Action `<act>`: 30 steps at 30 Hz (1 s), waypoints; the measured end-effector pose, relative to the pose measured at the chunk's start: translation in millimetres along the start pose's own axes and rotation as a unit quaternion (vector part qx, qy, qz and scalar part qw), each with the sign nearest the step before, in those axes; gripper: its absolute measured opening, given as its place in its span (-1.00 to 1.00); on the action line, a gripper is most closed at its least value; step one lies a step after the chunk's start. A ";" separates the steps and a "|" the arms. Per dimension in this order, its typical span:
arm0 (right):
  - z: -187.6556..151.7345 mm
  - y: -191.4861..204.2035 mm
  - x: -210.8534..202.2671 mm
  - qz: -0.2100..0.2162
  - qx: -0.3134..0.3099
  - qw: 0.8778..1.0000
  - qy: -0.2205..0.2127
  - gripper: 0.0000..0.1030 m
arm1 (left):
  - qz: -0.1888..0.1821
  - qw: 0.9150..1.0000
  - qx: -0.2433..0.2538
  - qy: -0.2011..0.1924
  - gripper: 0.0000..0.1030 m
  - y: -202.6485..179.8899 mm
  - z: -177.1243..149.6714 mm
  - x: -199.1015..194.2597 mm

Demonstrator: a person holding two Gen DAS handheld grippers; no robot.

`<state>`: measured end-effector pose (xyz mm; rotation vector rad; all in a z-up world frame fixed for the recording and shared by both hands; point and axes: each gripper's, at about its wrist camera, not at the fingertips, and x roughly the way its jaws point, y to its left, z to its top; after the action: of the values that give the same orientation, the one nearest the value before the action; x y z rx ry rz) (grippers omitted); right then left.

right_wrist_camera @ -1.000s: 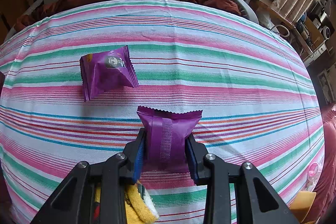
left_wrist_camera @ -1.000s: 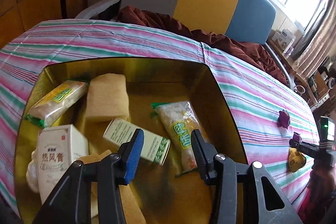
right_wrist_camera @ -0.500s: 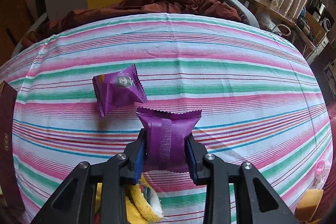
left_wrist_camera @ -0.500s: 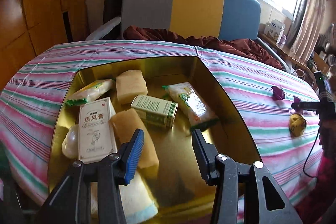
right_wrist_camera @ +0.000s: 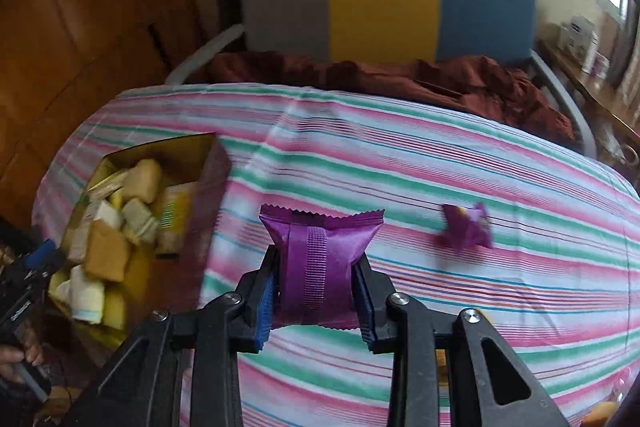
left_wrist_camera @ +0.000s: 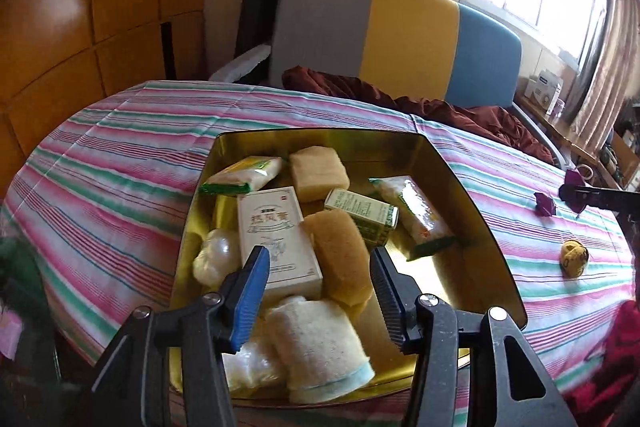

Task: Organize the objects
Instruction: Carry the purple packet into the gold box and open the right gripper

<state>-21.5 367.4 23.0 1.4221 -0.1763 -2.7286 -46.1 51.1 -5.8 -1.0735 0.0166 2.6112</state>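
My right gripper [right_wrist_camera: 316,279] is shut on a purple snack packet [right_wrist_camera: 320,251] and holds it above the striped tablecloth. A second purple packet [right_wrist_camera: 466,227] lies on the cloth to the right. The gold box [right_wrist_camera: 200,147] with several items stands at the left. In the left wrist view my left gripper [left_wrist_camera: 316,279] is open and empty above the near end of the gold box [left_wrist_camera: 460,183], which holds a white carton [left_wrist_camera: 276,231], sponges, packets and a folded cloth [left_wrist_camera: 316,343]. The second purple packet [left_wrist_camera: 545,203] also shows there, far right.
A small yellow object [left_wrist_camera: 574,258] lies on the cloth right of the box. A grey, yellow and blue headboard [left_wrist_camera: 372,35] with a dark red blanket [left_wrist_camera: 440,107] is behind the table. A wooden wall is at the left.
My right gripper has lifted and swung left with the purple packet, bringing the gold box into its view. My left gripper has pulled back and up from the box, still open.
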 end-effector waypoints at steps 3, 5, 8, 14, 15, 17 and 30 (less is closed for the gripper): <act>-3.5 60.1 18.4 0.046 -0.048 0.998 0.022 -0.35 | 0.003 1.000 -0.006 0.000 0.05 7.4 -2.9 -2.8; -8.7 92.1 33.5 0.064 -0.072 0.995 0.040 -0.35 | 0.003 1.000 -0.012 -0.001 0.09 13.0 -4.7 -4.4; -15.2 121.6 55.8 0.085 -0.086 0.990 0.070 -0.33 | 0.003 1.000 -0.021 0.000 0.14 20.6 -7.3 -5.9; -26.1 154.8 94.0 0.085 -0.095 0.986 0.106 -0.17 | 0.004 1.000 -0.029 -0.002 0.27 26.4 -8.9 -8.9; -26.9 155.4 94.6 0.093 -0.090 0.986 0.105 -0.17 | 0.005 1.000 -0.028 -0.005 0.28 26.2 -8.6 -10.3; -29.1 155.4 92.4 0.101 -0.085 0.986 0.102 -0.15 | 0.010 1.000 -0.024 -0.013 0.30 25.1 -7.6 -12.8; -26.4 57.5 34.0 0.047 -0.015 0.998 0.035 -0.15 | 0.008 1.000 0.014 -0.014 0.33 1.2 -7.8 -14.7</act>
<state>-19.3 304.8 -12.3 1.4607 -0.1933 -2.5910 -31.4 44.7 -1.5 -1.0317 0.0554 2.6324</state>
